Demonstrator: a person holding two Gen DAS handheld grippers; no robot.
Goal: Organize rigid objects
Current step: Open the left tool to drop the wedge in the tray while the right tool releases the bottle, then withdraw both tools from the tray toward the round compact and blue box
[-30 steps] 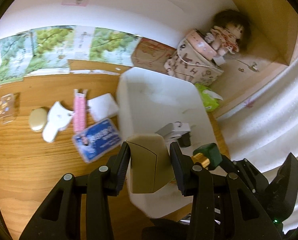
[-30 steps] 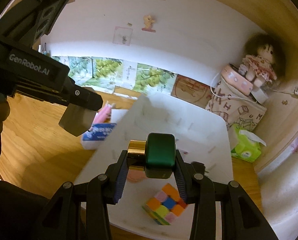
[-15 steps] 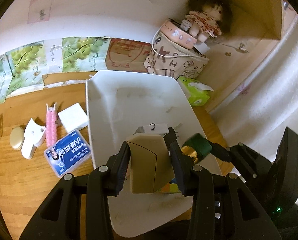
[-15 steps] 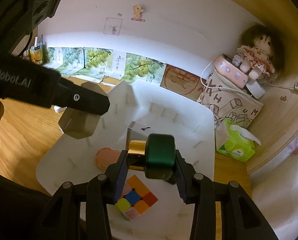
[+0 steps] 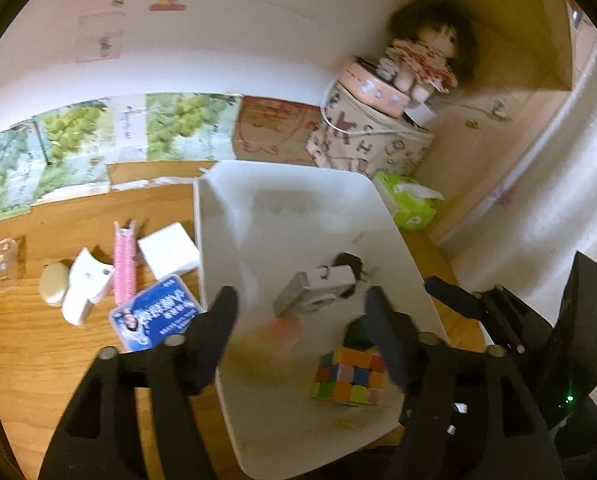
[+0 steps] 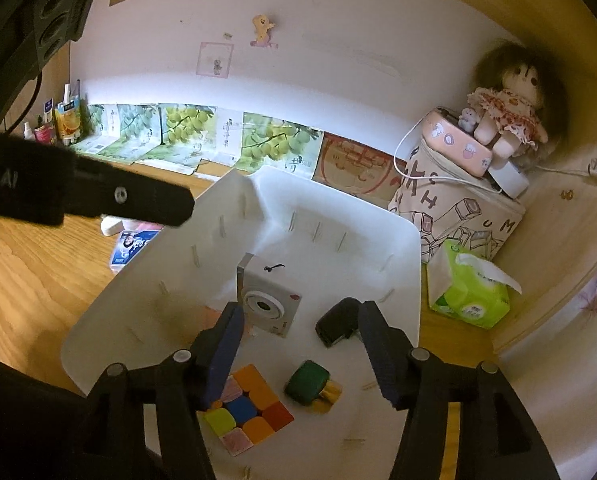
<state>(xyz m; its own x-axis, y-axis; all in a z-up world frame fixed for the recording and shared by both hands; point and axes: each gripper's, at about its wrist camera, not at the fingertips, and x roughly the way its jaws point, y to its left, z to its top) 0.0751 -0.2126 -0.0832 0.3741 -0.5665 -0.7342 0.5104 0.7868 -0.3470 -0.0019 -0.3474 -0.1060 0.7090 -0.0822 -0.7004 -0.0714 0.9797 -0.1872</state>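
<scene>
A white bin (image 5: 294,184) (image 6: 338,200) stands on the wooden table. In it lie a colourful puzzle cube (image 5: 348,376) (image 6: 244,410), a white toy camera (image 5: 312,292) (image 6: 268,300), a small black object (image 6: 334,326) and a green and gold bottle (image 6: 310,386). My left gripper (image 5: 302,332) is open and empty above the bin; a blurred tan and pink smear (image 5: 266,336) shows below it. My right gripper (image 6: 298,356) is open and empty just above the green bottle.
Left of the bin lie a blue card case (image 5: 154,318), a pink comb (image 5: 123,264), a white box (image 5: 168,250), a white holder (image 5: 84,286) and a tan oval (image 5: 53,288). A green tissue pack (image 6: 468,288) and a doll (image 6: 506,108) on a patterned bag stand at the back right.
Both grippers have opened over the bin. The left one has let go of the tan box and the right one has let go of the green bottle, which now lies in the bin.
</scene>
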